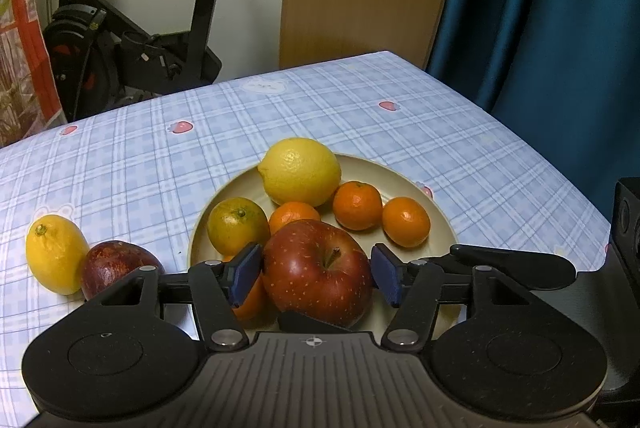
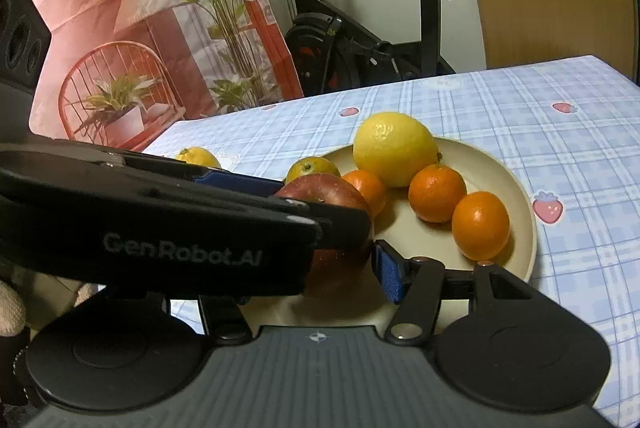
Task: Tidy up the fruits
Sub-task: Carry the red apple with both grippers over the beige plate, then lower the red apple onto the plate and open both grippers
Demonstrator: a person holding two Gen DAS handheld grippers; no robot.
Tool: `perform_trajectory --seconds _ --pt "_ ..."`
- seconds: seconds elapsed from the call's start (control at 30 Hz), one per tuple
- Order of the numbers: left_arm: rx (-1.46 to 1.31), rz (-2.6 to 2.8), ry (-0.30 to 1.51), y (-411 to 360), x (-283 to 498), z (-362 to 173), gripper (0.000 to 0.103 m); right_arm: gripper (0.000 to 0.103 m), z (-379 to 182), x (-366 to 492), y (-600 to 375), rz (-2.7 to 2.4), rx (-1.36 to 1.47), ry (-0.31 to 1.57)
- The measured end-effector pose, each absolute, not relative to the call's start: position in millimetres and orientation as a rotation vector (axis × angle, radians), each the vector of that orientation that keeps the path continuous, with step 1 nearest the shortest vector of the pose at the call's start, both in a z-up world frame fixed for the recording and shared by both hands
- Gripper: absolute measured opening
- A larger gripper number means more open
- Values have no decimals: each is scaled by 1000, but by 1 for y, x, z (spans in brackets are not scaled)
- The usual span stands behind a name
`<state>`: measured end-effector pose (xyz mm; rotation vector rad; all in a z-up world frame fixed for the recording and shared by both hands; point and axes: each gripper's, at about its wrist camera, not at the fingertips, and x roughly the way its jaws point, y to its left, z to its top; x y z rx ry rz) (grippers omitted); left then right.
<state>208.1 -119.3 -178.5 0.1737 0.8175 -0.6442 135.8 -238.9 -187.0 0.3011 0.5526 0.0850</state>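
- The left gripper (image 1: 316, 274) is bracketing a large red apple (image 1: 318, 274) at the near rim of a round beige plate (image 1: 440, 224); its blue pads (image 1: 386, 278) are just beside the skin, and contact is unclear.
- The right gripper (image 2: 320, 264) is sitting partly hidden behind the left one, its grip unreadable.
- Small orange mandarins (image 1: 406, 222) and a big yellow lemon (image 1: 300, 171) are lying farther back on the plate.
- A second yellow lemon (image 1: 54, 254) and a dark red fruit (image 1: 116, 266) are resting on the blue checked tablecloth (image 1: 360, 115).

Both fisheye wrist cameras sit close above a round beige plate (image 1: 442, 224) of fruit on the blue checked tablecloth (image 1: 360, 115), looking obliquely downward. The right view looks from farther right. Both share the plate and a black exercise bike (image 2: 360, 39) behind.
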Motion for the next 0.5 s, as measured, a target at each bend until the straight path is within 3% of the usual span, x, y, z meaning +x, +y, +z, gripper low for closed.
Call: perform_trajectory --seconds 0.5 --pt "130 -615 802 -108 201 -172 64 61 -183 131 -236 73 267 545"
